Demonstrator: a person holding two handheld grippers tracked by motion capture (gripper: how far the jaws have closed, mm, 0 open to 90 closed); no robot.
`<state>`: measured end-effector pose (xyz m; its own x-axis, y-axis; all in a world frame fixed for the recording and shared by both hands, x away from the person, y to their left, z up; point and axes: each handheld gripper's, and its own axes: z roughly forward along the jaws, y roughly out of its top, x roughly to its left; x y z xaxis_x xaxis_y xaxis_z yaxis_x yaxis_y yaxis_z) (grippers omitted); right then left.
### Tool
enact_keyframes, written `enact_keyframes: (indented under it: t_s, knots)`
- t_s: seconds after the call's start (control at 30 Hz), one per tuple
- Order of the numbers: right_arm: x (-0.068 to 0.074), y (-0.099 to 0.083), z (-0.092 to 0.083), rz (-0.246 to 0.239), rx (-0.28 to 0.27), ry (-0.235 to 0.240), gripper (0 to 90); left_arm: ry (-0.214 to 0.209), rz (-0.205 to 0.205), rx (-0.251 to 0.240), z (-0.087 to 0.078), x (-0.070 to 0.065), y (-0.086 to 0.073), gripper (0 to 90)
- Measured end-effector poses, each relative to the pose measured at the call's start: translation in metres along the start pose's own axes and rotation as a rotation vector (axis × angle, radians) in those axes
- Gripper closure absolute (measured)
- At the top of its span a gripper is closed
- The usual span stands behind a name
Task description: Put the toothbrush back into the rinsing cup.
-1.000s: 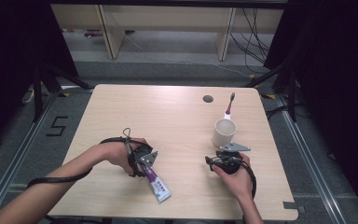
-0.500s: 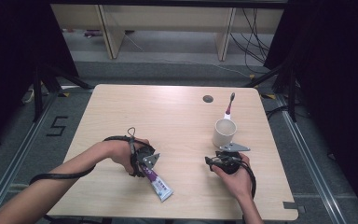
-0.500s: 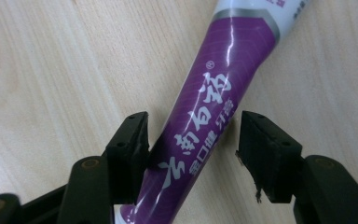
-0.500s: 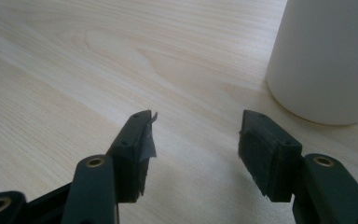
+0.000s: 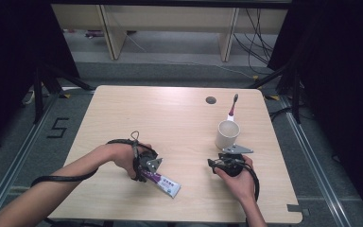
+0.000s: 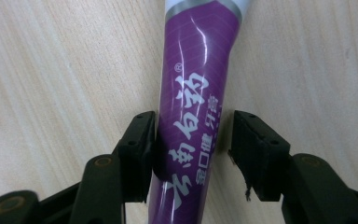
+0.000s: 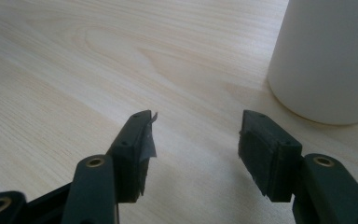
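Observation:
A purple and white toothpaste tube (image 5: 164, 184) lies flat on the wooden table (image 5: 170, 118) at the front left. My left gripper (image 5: 144, 174) reaches down over its purple end. In the left gripper view the tube (image 6: 191, 88) runs between the jaws of the left gripper (image 6: 193, 135), which have just been closing. One pad (image 6: 140, 140) touches the tube and the other stands a little off it. My right gripper (image 5: 211, 162) rests open near the front right, and nothing is between the jaws of the right gripper (image 7: 196, 126).
A white cup (image 5: 227, 135) stands just beyond the right gripper, with a toothbrush (image 5: 233, 109) upright in it. In the right gripper view the cup (image 7: 326, 60) is close on the right. A round cable hole (image 5: 211, 100) lies near the table's far edge.

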<state>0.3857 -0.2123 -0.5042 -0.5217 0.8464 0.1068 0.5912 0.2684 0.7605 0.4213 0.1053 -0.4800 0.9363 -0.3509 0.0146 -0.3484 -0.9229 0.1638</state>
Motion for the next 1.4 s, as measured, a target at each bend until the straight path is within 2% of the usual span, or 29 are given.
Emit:
enact_keyframes:
  t_s: [0.1,0.23,0.27,0.3,0.43,0.57,0.63,0.67,0.7,0.73,0.77,0.83,0.97,1.03,1.07,1.1,1.17,1.2,1.27,1.33,1.37,1.4]
  knots:
    - [0.0,0.0,-0.001,0.003,0.004,-0.01,44.9,-0.003,-0.005,0.013,0.0,0.0,0.001,52.9]
    - [-0.001,0.0,0.0,0.002,0.001,0.007,44.9,-0.014,-0.035,0.031,0.0,0.001,0.003,57.5]
    - [-0.002,0.0,0.001,-0.015,-0.008,0.015,44.9,-0.02,-0.044,0.032,0.0,0.001,0.003,57.8]
    - [-0.001,0.0,0.0,-0.012,-0.006,-0.011,44.9,-0.022,-0.048,0.031,0.0,0.001,0.003,57.7]
    - [-0.001,0.0,0.001,0.001,-0.008,0.006,44.9,-0.017,-0.05,0.026,0.0,0.001,0.005,55.8]
    - [-0.001,0.0,0.0,-0.02,-0.004,0.001,44.9,-0.017,-0.073,0.034,0.0,0.002,0.007,57.4]
    - [0.0,-0.001,0.0,0.012,0.008,0.01,44.9,-0.013,-0.081,0.042,0.0,0.003,0.008,59.7]
    - [0.0,-0.001,-0.001,0.006,0.005,-0.011,44.9,-0.018,-0.09,0.042,0.001,0.003,0.009,60.8]
    - [0.0,0.0,-0.001,-0.001,0.001,-0.007,44.9,-0.02,-0.094,0.045,0.001,0.002,0.01,61.7]
    - [-0.001,0.0,-0.001,-0.005,-0.003,-0.002,44.9,-0.015,-0.061,0.078,-0.001,0.004,0.011,62.1]
    - [0.0,0.0,-0.003,0.009,0.009,-0.024,44.9,-0.015,-0.096,0.051,0.001,0.001,0.011,62.2]
    - [0.0,0.0,-0.002,0.01,-0.004,-0.005,44.9,-0.014,-0.098,0.058,0.001,0.001,0.012,62.6]
    - [-0.001,0.0,-0.003,0.003,0.001,-0.019,44.9,-0.017,-0.123,0.07,0.001,0.001,0.013,63.7]
    - [0.0,-0.001,-0.002,0.01,0.003,-0.014,44.9,-0.015,-0.094,0.109,-0.001,0.004,0.014,64.2]
    - [0.0,-0.001,-0.002,0.013,0.004,-0.013,44.9,-0.018,-0.152,0.079,0.001,0.001,0.015,64.4]
    - [-0.001,-0.001,-0.002,0.012,0.002,-0.006,44.9,-0.019,-0.16,0.082,0.001,0.0,0.015,64.9]
    - [0.0,-0.001,-0.003,0.022,0.006,-0.013,44.9,-0.014,-0.175,0.083,0.001,0.0,0.015,65.5]
    - [0.0,-0.001,-0.003,0.018,0.005,-0.016,44.9,-0.013,-0.166,0.091,0.001,0.001,0.015,66.1]
    - [0.001,-0.001,-0.003,0.035,0.009,-0.013,44.9,-0.011,-0.179,0.072,0.001,-0.001,0.014,67.4]
    - [0.001,-0.002,-0.003,0.035,0.011,-0.014,44.9,-0.001,-0.13,0.095,-0.002,0.001,0.013,68.9]
    - [-0.001,-0.002,-0.003,0.026,0.011,-0.01,44.9,0.001,-0.131,0.087,-0.002,0.0,0.012,69.6]
    - [0.0,-0.002,-0.003,0.036,0.014,-0.007,44.9,0.008,-0.178,0.04,-0.001,-0.004,0.011,70.3]
